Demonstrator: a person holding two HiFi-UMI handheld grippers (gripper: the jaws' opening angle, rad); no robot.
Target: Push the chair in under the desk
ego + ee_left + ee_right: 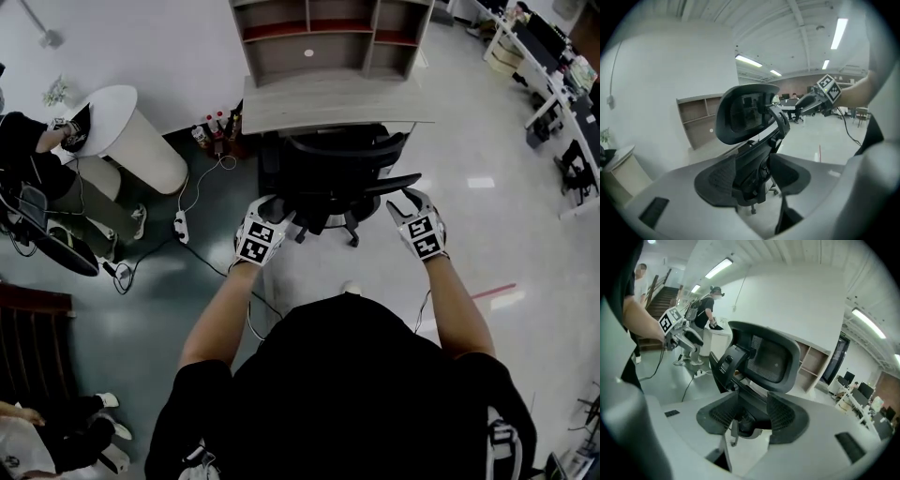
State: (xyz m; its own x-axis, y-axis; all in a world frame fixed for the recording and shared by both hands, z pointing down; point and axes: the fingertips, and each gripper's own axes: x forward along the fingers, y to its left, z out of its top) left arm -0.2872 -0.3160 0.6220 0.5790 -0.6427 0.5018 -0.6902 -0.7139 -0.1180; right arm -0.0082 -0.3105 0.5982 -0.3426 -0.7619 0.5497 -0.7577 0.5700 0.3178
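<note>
Chair [333, 173], black with a mesh back, is right up at the front edge of the desk [328, 105]. Its back and headrest face the person, and its wheeled base stands on the floor on the near side. Both forearms reach forward, roughly parallel, one on each side of the chair back. Left gripper [272, 208] is at the back's left edge, right gripper [405, 202] just beside the right armrest [394, 183]. Both point forward and somewhat down, marker cubes up. Jaws on both stand apart, the chair's spine framed in each gap with the pads not pressing it. Can't tell if either gripper touches the chair.
</note>
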